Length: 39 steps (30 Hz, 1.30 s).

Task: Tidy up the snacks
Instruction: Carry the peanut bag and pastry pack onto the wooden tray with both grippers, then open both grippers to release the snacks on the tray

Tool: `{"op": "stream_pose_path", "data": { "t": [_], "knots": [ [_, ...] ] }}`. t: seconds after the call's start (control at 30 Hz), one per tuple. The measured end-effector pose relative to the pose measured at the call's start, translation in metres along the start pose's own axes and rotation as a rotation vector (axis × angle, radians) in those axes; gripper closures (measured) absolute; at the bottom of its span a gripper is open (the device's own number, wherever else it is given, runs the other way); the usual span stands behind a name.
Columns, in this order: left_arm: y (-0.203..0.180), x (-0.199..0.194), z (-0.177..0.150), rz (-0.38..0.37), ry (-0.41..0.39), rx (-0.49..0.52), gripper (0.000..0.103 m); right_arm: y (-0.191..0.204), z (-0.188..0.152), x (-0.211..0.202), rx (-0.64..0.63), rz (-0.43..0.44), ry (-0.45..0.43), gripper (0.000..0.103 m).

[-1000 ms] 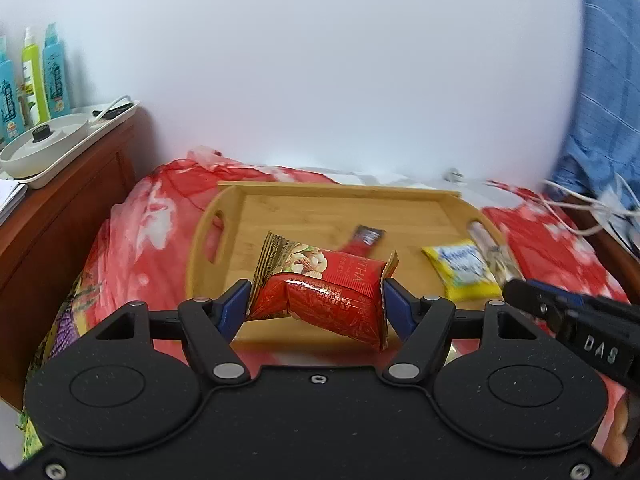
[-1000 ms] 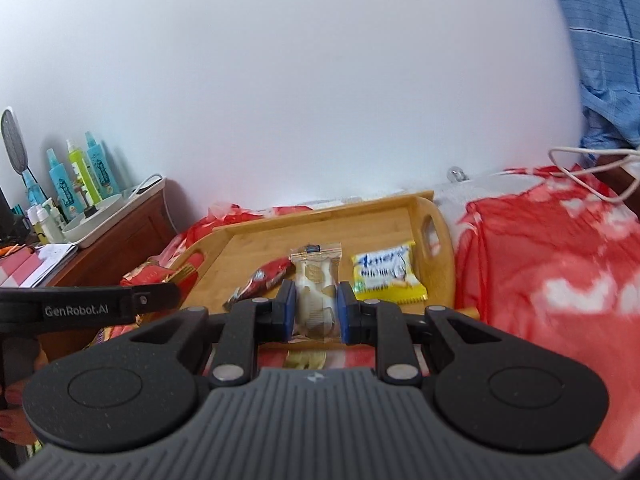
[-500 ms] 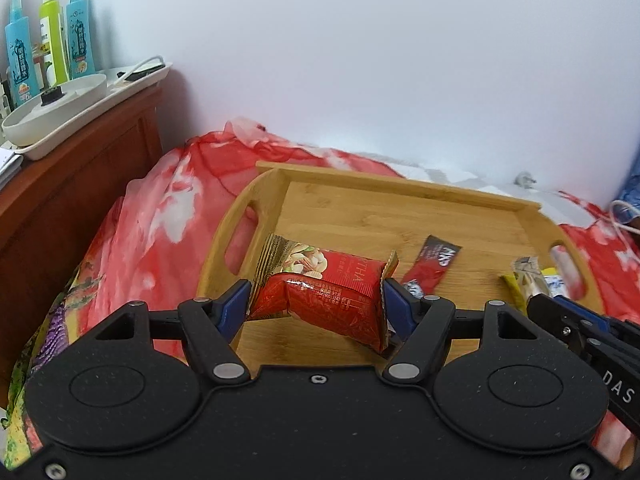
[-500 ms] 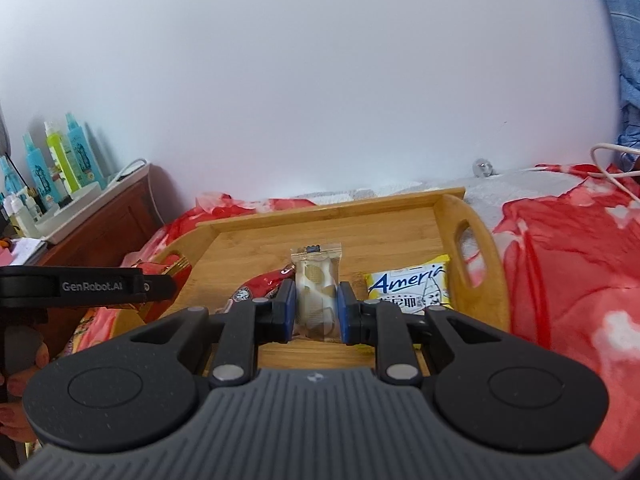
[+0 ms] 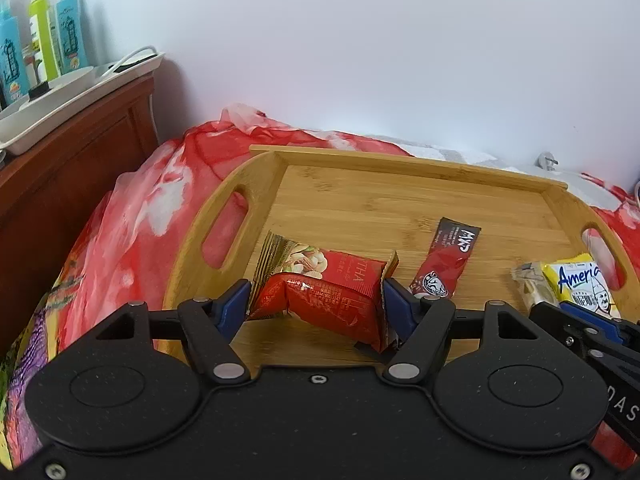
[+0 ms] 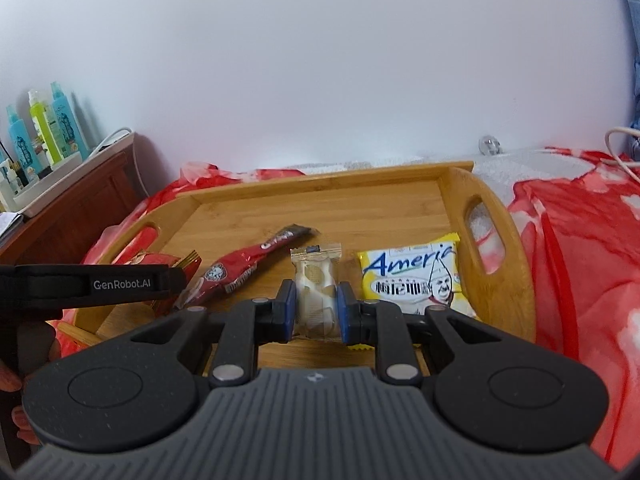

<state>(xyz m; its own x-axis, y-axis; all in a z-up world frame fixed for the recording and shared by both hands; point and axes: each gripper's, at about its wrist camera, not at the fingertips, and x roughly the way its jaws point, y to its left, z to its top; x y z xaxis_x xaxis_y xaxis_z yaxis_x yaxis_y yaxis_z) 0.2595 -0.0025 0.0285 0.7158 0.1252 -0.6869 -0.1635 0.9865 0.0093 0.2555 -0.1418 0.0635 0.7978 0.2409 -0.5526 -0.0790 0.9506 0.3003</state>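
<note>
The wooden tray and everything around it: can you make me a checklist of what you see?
Surface: wooden tray on a red patterned bedspread.
Job's things: red stick sachet and yellow packet lie on the tray.
Clutter: nothing seen on the tray besides snacks.
Grippers: left gripper shut on a red nut packet; right gripper shut on a clear biscuit packet.
Cables: white cable on the bedspread, at the right.
Surroundings: white wall; wooden cabinet with bottles.
</note>
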Motion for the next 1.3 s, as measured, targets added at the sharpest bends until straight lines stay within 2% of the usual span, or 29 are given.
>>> {"op": "stream_pose_path", "data": {
  "t": [0.73, 0.83, 0.87, 0.93, 1.03, 1.1, 1.3],
  "knots": [
    [-0.003, 0.001, -0.002, 0.007, -0.014, 0.027, 0.034, 0.002, -0.004, 0.006, -0.021, -0.001, 0.017, 0.077],
    [-0.006, 0.001, -0.002, 0.011, -0.019, 0.047, 0.033, 0.001, -0.004, 0.006, -0.017, 0.005, 0.014, 0.069],
    [-0.007, 0.001, -0.002, 0.013, -0.020, 0.053, 0.031, 0.001, -0.004, 0.006, -0.016, 0.006, 0.013, 0.061],
    [-0.008, -0.001, -0.003, 0.007, -0.021, 0.063, 0.030, 0.001, -0.003, 0.004, -0.019, 0.010, 0.007, 0.052],
    [-0.008, -0.006, -0.003, -0.006, -0.022, 0.068, 0.029, 0.004, -0.002, -0.002, -0.042, 0.007, -0.011, 0.046],
    [-0.006, -0.012, -0.003, -0.011, -0.023, 0.074, 0.023, 0.005, 0.000, -0.007, -0.048, 0.020, -0.016, 0.039],
    [0.006, -0.041, -0.004, -0.044, -0.053, 0.083, 0.016, 0.000, 0.007, -0.035, -0.041, 0.045, -0.051, 0.024]
  ]
}}
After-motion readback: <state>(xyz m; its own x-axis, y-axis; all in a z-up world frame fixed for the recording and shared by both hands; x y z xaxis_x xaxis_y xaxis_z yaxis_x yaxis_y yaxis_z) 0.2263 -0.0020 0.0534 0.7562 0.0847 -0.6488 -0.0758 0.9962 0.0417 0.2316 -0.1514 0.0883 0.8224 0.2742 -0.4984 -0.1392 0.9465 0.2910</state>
